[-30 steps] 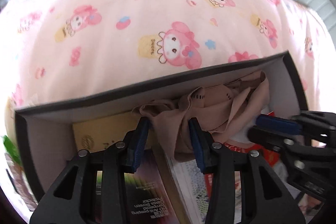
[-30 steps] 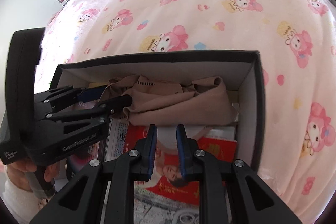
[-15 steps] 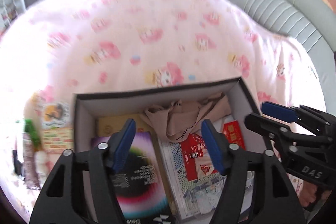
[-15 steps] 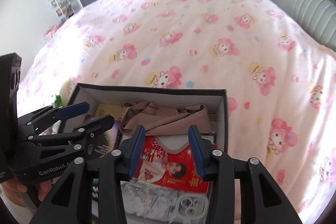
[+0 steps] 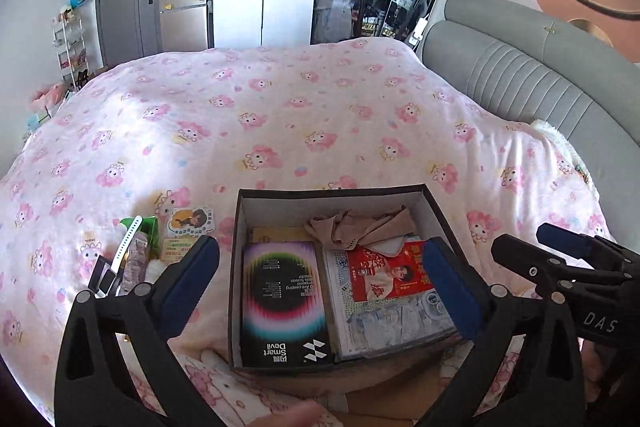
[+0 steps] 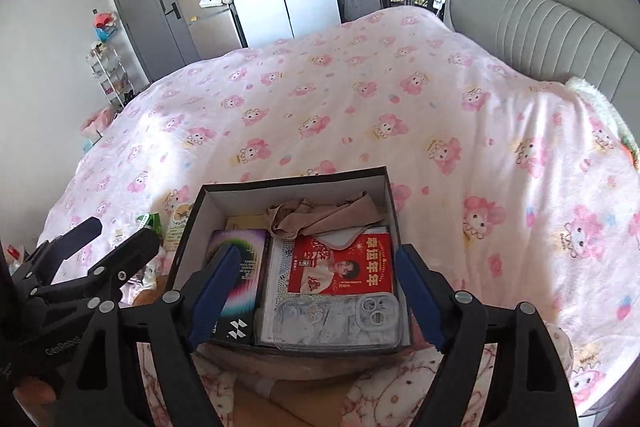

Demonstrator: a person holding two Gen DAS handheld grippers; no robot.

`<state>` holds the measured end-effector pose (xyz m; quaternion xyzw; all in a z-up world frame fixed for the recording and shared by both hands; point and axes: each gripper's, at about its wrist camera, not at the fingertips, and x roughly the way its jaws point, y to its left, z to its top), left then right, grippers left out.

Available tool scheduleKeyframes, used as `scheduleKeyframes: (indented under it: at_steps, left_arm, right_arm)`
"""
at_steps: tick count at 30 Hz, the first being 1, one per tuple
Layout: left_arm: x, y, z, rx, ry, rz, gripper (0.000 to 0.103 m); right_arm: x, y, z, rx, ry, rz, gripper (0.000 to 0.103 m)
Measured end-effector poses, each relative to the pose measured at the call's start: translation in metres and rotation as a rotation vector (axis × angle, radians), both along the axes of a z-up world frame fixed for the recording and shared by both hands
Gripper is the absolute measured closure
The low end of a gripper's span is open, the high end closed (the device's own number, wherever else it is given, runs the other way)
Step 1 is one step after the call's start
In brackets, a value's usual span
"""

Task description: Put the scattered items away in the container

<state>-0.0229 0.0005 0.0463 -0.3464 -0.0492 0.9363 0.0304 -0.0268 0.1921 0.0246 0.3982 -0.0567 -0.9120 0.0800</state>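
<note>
pink cartoon-print bedspread (image 5: 304,115) under dark box (image 5: 434,205), grey headboard (image 5: 532,83) behind, left jaws wide apart, right jaws opening, both empty

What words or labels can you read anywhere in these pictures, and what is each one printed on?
"Smart Devil", upside down: black rainbow-ringed package in the box.
"DAS": body of the right gripper.
"GenRobot", cut off: body of the left gripper.
Gold Chinese characters on the red booklet: unreadable to me.
Small print on the package: too small.
</note>
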Motion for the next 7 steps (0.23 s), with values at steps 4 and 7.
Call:
scheduleKeyframes:
  at_steps: [4, 7]
  left_arm:
    - [0.01, 0.0, 0.002, 0.005, -0.002, 0.014, 0.001]
    - [0.017, 0.0, 0.005, 0.009, -0.004, 0.028, 0.001]
  right_arm:
    - [0.01, -0.009, 0.003, 0.061, 0.032, 0.024, 0.024]
    - [0.017, -0.012, 0.007, 0.092, 0.064, 0.03, 0.024]
